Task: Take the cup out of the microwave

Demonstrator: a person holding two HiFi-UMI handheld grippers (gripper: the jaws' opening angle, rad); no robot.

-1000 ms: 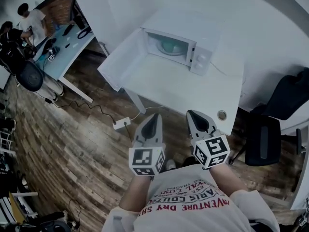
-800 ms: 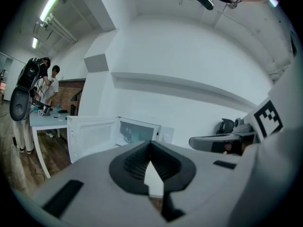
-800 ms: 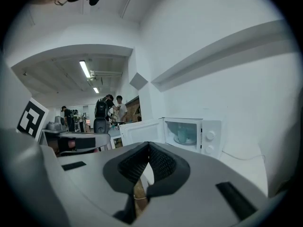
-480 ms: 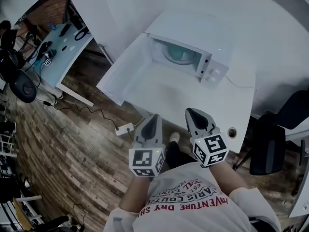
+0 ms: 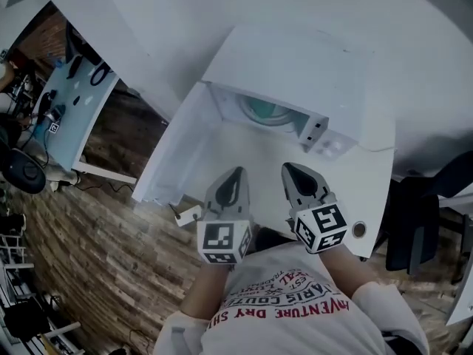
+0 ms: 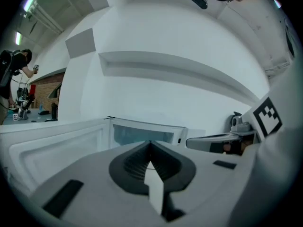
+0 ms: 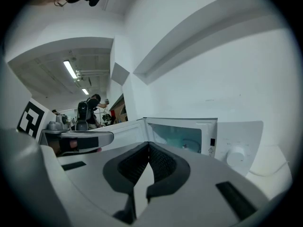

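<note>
Okay, my left gripper (image 5: 236,174) and right gripper (image 5: 290,170) both closed, empty, side by side above table (image 5: 369,191), short of open microwave (image 5: 295,58). Cup (image 5: 264,111) sits inside, teal, clear in head view; right gripper view catches cavity (image 7: 180,136) and knob (image 7: 235,156), left gripper view mostly door (image 6: 61,141).

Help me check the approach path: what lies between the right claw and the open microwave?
Only bare white tabletop lies between the right claw and the microwave, as the head view shows.
</note>
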